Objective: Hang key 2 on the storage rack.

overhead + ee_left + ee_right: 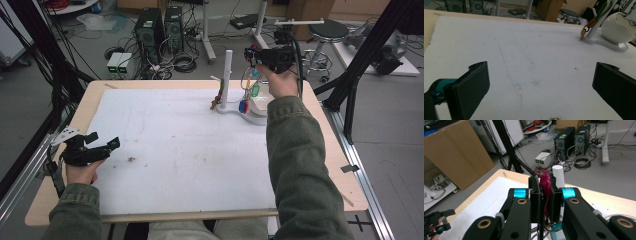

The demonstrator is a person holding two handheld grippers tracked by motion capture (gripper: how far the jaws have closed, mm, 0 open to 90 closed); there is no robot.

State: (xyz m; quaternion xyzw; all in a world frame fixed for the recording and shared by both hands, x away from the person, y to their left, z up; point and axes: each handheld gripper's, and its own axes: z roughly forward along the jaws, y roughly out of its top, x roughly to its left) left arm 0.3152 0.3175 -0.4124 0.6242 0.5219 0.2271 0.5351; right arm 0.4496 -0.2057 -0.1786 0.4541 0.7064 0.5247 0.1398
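High view, nearest first: at about seven o'clock on the desk [120,210] my left tongs [107,144] lie low over the white mat [180,150], released, jaws spread wide with nothing between them. In the left gripper view those jaws frame bare mat, and at one o'clock beyond them stands the white stand [599,37] with its egg-shaped bowl [617,27].

Farther off, at one o'clock, my right tongs [251,55] hang above that stand, beside the top of its post [227,75]. They are clenched on a magenta tag [546,186], which the right gripper view has pinched flat between the pads. Under it dangles a bunch of key tags [249,92]: a green one, a blue one and a red one, strung on rings just over the bowl.

Risks as I judge them: the grip is on a thin tag alone, so a jerk could pull it out of the pads and drop the bunch. The dangling rings could snag the post or its side peg, where a brown tag [216,102] already hangs, and tip the light stand. A swinging bunch could also miss the peg.

The bowl [261,106] looks cracked open at the top; I cannot see inside it.
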